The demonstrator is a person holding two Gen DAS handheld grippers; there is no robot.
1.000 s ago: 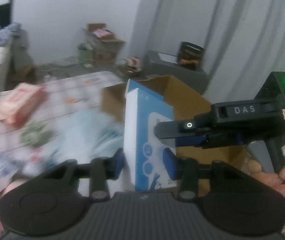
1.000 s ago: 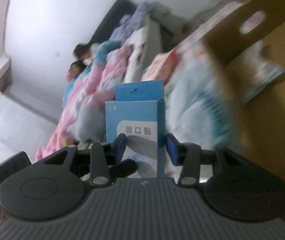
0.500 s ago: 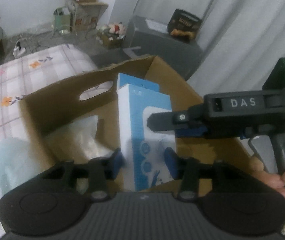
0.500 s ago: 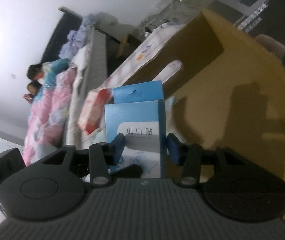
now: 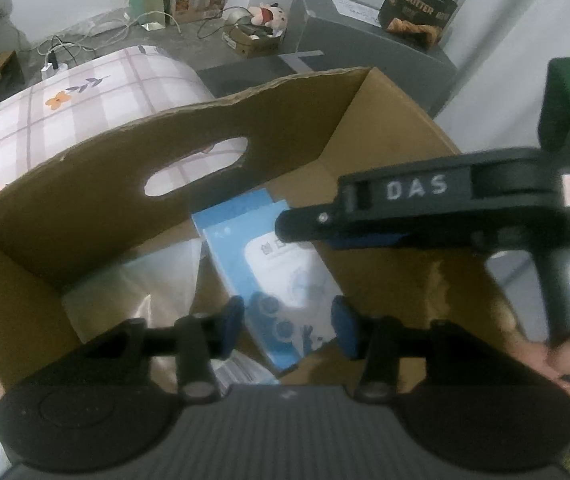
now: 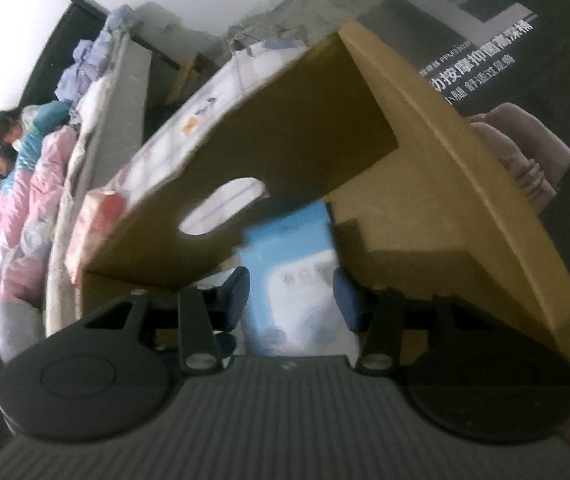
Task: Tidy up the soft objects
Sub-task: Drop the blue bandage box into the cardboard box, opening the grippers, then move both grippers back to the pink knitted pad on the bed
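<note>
Change: a second ago the flat blue-and-white cardboard packet [image 5: 273, 276] stood upright between both sets of tongs above the bed; now it leans tilted inside the open brown cardboard box [image 5: 85, 184], lower down.
Left gripper [image 5: 287, 330]: its jaws have just been opening; the blue pads stand either side of the packet's near end with a gap showing on each side, not pressing it.
Right gripper [image 6: 291, 300]: blue pads stand close by the packet's two edges; the view is blurred, so I cannot tell whether they still press it. In the left wrist view its black body reaches in from the right, tip over the packet's right side.
Packet: inside the box, right of a clear plastic bag [image 5: 137, 292], far end pointing toward the wall with the handle slot.
Box: on the checked floral bedsheet [image 5: 85, 96], handle cut-out in the far wall.
Hand [image 5: 565, 352]: grips the right tool's handle at the right edge.
Far background: grey cabinet [image 5: 365, 52] carrying a dark tin.
</note>
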